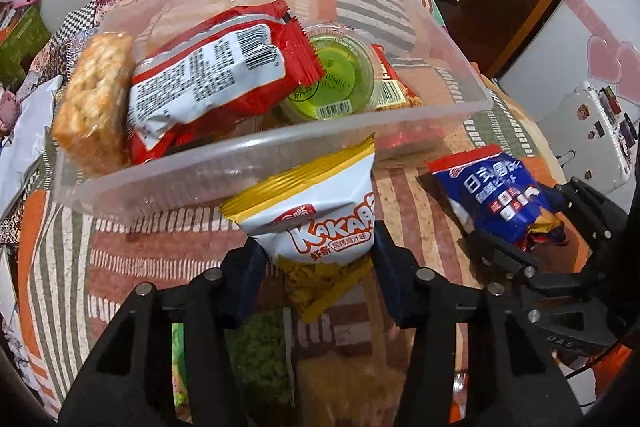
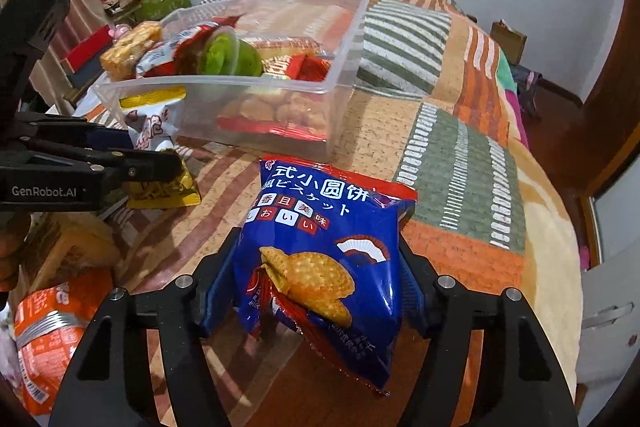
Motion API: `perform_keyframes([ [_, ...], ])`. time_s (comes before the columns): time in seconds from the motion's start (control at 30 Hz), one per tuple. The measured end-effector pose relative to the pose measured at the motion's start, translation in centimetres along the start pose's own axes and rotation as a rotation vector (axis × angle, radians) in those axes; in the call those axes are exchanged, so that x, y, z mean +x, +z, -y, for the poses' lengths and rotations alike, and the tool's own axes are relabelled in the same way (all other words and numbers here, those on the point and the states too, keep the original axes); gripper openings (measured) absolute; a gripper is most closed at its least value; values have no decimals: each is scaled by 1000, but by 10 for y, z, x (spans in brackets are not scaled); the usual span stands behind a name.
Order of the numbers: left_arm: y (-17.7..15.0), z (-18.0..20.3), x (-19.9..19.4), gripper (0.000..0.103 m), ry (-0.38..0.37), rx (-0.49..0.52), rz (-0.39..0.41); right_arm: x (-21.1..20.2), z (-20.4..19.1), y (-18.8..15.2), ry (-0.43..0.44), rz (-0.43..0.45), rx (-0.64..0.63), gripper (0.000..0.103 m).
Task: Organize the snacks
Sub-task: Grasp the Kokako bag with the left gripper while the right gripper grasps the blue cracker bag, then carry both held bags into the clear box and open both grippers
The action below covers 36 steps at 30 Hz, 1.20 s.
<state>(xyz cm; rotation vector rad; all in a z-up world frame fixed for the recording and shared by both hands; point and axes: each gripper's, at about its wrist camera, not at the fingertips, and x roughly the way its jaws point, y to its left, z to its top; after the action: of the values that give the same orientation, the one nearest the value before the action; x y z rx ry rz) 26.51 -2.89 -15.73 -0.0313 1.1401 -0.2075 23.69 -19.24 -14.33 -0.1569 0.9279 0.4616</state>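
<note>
A bed covered by a patchwork blanket (image 2: pixel 452 147) of striped orange, green, tan and brown blocks fills the middle of both views. A clear plastic bin (image 2: pixel 344 75) of snacks rests on it at upper centre. Just below the bin lie a white-and-yellow snack bag (image 1: pixel 316 223) and a blue biscuit bag (image 2: pixel 320 267), apart from each other.

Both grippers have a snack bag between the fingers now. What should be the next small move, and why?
Probably lift both bags off the bed and carry them over the clear bin. The left gripper is closed on the white and yellow bag, the right gripper on the blue biscuit bag, and both bags lie outside the bin, which already holds other snacks.
</note>
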Motion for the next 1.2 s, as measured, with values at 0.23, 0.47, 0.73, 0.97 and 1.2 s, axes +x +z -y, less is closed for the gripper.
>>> perform_keyframes([
  [0.23,-15,2,-28,50,-9,7,58,-25,-5,6,-17,68,-11,65],
  [0.47,-19,6,-72,50,-5,43,162,-50,-8,17,-16,143,-16,65],
  [0.73,1,0,-103,50,1,26,248,-63,-16,41,5,233,-18,65],
  [0.97,30,-20,-105,50,37,0,299,-55,-21,66,15,281,-15,65],
  [1.2,60,-46,-83,50,61,-34,286,-25,-18,99,17,283,12,65],
])
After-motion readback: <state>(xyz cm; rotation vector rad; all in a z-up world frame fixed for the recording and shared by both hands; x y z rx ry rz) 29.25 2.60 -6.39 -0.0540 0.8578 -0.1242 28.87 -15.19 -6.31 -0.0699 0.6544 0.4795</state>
